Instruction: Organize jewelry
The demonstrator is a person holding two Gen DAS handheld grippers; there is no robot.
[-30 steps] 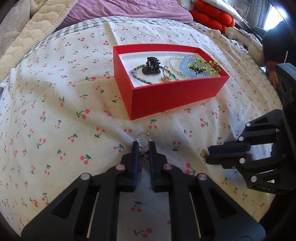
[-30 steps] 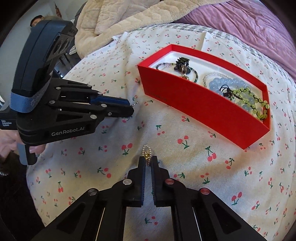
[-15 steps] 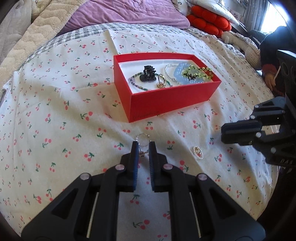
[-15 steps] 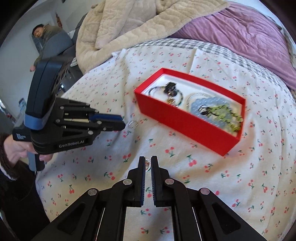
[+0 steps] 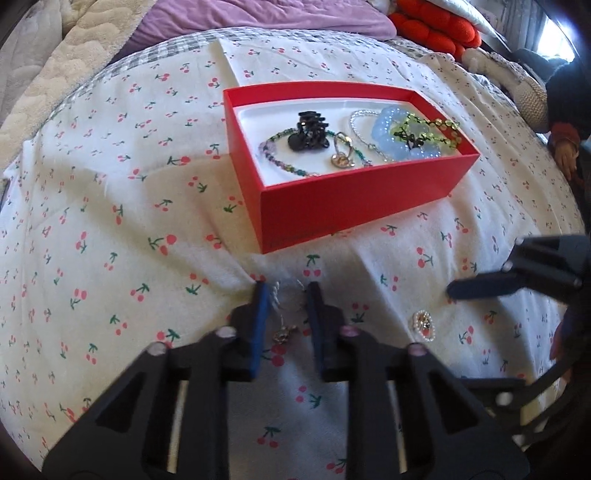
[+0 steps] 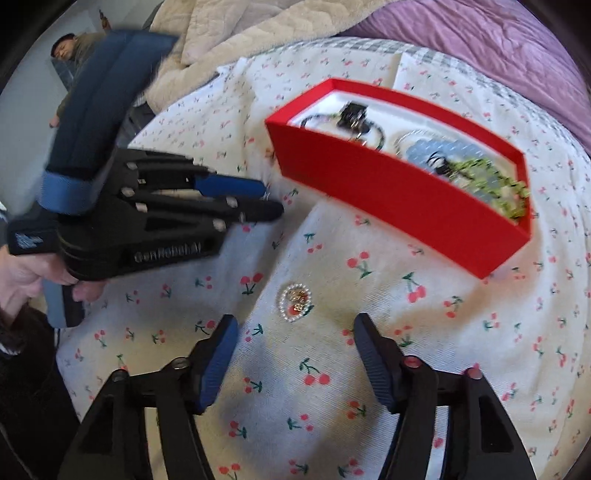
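Note:
A red box (image 5: 351,206) (image 6: 388,199) stands on the cherry-print sheet. It holds a black claw clip (image 5: 310,131), a gold ring piece (image 5: 341,155) and blue (image 5: 410,133) and green (image 5: 439,129) bead bracelets. My left gripper (image 5: 286,295) (image 6: 266,201) is low on the sheet in front of the box with its jaws opening. A thin silver hoop earring (image 5: 282,332) lies loose between its fingers. My right gripper (image 6: 295,328) (image 5: 480,288) is opening wide, nothing between its pads. A pearl-rimmed oval earring (image 6: 295,302) (image 5: 424,325) lies on the sheet just past its fingertips.
A cream quilt (image 6: 229,40) and a purple blanket (image 5: 258,18) lie behind the box, and red cushions (image 5: 436,29) sit at the far right. A person (image 6: 70,48) rests at the far left. A hand (image 6: 22,280) holds the left gripper.
The right gripper's jaws went from shut to wide open over the pearl earring lying on the sheet. The left jaws spread a little, and the hoop earring now lies between them.

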